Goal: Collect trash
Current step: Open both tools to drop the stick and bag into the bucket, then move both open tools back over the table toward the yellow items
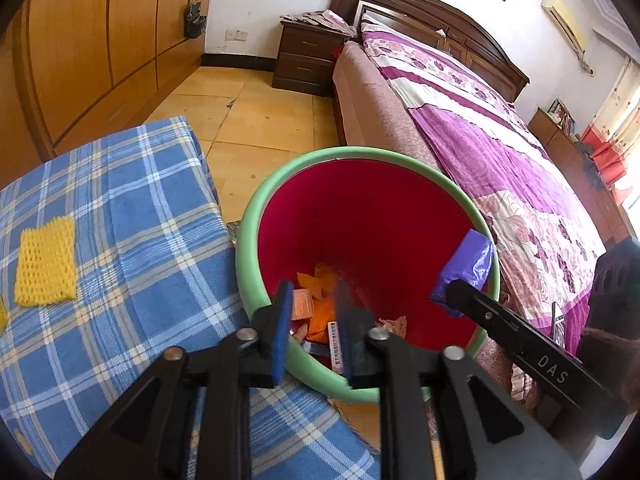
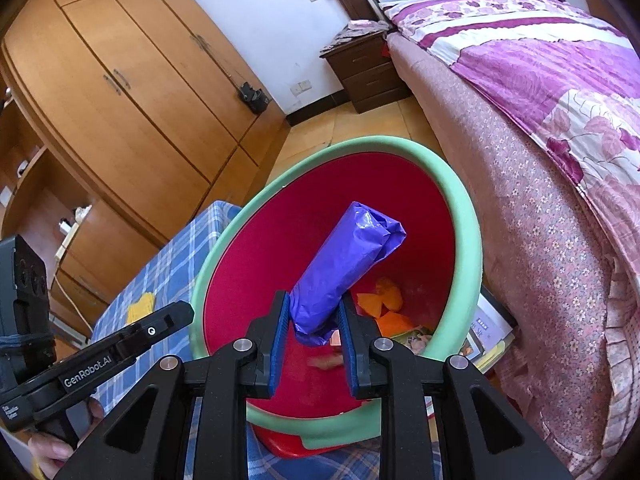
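Here the right gripper (image 2: 314,326) is clamped on a purple wrapper (image 2: 346,264) above the red bin (image 2: 460,216); the left gripper (image 1: 310,312), fingers apart, grips nothing nearby.

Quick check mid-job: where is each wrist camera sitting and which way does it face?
Left wrist: above the plaid cloth, facing down into the red bin; shows the empty left tool and the right tool's finger.
Right wrist: over the bin rim, facing in; shows the right tool gripping the purple bag.
Shared: bin, bag, bed, wardrobe.
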Demonstrator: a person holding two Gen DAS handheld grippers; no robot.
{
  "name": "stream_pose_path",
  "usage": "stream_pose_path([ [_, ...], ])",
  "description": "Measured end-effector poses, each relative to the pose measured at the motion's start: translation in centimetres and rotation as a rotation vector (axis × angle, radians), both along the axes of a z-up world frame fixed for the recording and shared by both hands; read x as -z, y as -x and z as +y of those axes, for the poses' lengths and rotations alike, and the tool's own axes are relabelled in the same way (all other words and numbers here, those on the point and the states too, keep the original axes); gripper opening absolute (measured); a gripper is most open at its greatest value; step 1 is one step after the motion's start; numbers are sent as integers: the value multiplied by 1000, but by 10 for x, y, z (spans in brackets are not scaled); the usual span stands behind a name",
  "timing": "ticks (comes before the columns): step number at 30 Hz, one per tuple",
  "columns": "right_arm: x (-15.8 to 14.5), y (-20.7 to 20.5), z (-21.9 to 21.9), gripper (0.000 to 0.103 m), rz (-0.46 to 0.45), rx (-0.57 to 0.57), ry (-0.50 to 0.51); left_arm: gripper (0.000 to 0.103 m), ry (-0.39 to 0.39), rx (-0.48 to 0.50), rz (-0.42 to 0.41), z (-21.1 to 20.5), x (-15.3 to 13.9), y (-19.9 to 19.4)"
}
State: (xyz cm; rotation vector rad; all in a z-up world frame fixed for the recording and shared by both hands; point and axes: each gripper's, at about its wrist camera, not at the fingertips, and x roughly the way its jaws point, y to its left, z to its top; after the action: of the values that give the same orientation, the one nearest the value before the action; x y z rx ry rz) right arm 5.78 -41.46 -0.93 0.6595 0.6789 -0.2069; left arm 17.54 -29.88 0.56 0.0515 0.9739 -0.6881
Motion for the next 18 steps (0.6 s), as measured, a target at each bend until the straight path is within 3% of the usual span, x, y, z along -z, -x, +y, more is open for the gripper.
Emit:
stream_pose_path([
  [10, -3, 3, 4, 30, -11, -2, -31, 31, 4, -38, -11, 19, -6, 6],
  [14, -8, 6, 9, 42, -15, 3, -22, 31, 8, -64, -8, 31, -8, 7],
  [18, -14, 9, 12, 43, -25, 7, -20, 31, 17, -91, -19, 44, -13, 10],
])
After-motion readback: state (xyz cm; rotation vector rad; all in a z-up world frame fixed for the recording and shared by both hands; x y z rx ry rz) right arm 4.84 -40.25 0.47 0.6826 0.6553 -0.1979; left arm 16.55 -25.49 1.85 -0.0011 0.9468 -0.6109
